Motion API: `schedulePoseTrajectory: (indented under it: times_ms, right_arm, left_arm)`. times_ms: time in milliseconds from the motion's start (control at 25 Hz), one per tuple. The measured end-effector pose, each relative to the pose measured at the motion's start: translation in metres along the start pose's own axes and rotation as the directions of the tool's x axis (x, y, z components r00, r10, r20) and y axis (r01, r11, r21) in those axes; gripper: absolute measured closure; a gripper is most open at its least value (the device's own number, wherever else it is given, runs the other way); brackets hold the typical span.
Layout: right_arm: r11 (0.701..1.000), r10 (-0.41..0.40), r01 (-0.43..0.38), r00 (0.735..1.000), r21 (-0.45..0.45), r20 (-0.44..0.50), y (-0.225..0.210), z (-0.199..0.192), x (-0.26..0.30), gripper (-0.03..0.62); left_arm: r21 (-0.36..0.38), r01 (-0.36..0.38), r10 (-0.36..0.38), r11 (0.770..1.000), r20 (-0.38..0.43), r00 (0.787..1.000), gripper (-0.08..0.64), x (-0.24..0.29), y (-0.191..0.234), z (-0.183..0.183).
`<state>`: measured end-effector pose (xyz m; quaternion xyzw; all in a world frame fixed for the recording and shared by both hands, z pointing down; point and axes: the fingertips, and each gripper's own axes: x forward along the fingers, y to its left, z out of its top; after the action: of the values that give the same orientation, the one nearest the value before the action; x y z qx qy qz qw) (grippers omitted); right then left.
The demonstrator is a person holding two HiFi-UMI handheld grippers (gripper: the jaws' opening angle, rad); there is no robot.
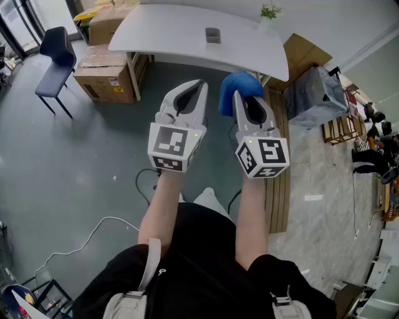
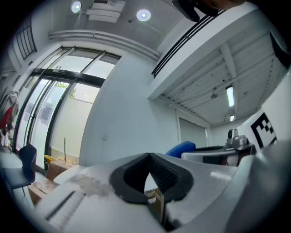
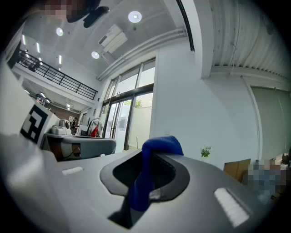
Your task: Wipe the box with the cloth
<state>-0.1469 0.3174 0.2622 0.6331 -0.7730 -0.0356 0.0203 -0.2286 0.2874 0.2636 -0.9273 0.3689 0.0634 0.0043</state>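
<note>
A small grey box (image 1: 212,35) stands on the white table (image 1: 168,31) at the far side of the room. Both grippers are held up in front of me, well short of the table. My right gripper (image 1: 244,96) is shut on a blue cloth (image 1: 234,90), which bunches above its fingertips. In the right gripper view the blue cloth (image 3: 152,168) hangs down between the jaws. My left gripper (image 1: 193,84) is shut with nothing in it; in its own view the left gripper (image 2: 148,157) has its tips meeting. The box does not show in either gripper view.
Cardboard boxes (image 1: 106,68) sit by the table's left legs, and a dark blue chair (image 1: 56,59) stands at the far left. A small plant (image 1: 269,11) is on the table's right end. Wooden boards (image 1: 277,187) lie at the right, and a white cable (image 1: 87,240) trails on the floor.
</note>
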Motion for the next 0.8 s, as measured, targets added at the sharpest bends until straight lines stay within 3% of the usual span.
schedulePoseTrajectory:
  times_ms: [480, 800]
  right_arm:
    - [0.999, 0.045, -0.046, 0.997, 0.012, 0.063, 0.013, 0.013, 0.024, 0.541]
    - [1.000, 0.003, -0.005, 0.996, 0.019, 0.089, 0.000, 0.025, 0.041, 0.540]
  left_arm:
    - [0.006, -0.039, 0.038, 0.999, 0.019, 0.999, 0.560, 0.003, 0.029, 0.011]
    - [0.001, -0.067, 0.067, 0.998, 0.054, 0.996, 0.560, 0.009, 0.053, 0.022]
